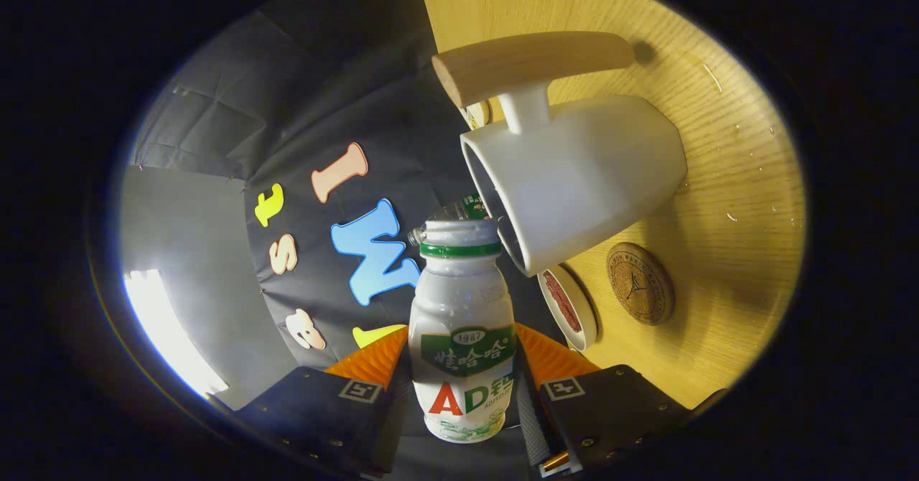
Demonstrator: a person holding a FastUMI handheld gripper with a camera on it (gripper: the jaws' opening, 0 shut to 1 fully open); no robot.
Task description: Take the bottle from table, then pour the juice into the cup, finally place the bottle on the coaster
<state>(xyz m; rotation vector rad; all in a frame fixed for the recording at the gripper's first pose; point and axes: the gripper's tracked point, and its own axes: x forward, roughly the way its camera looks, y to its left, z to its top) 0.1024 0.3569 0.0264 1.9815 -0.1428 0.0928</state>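
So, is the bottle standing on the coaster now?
No, the bottle is held between the gripper fingers, tipped toward the cup, and the coaster lies bare beyond them.

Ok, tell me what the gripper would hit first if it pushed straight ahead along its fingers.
Probably the white cup: the gripper is shut on the bottle, whose mouth sits just at the cup's rim. Depth is unclear, so the gap is a guess.

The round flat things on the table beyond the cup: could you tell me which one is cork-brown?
The coaster, farther from the bottle held between the fingers; the white-rimmed dish beside it has a reddish inside.
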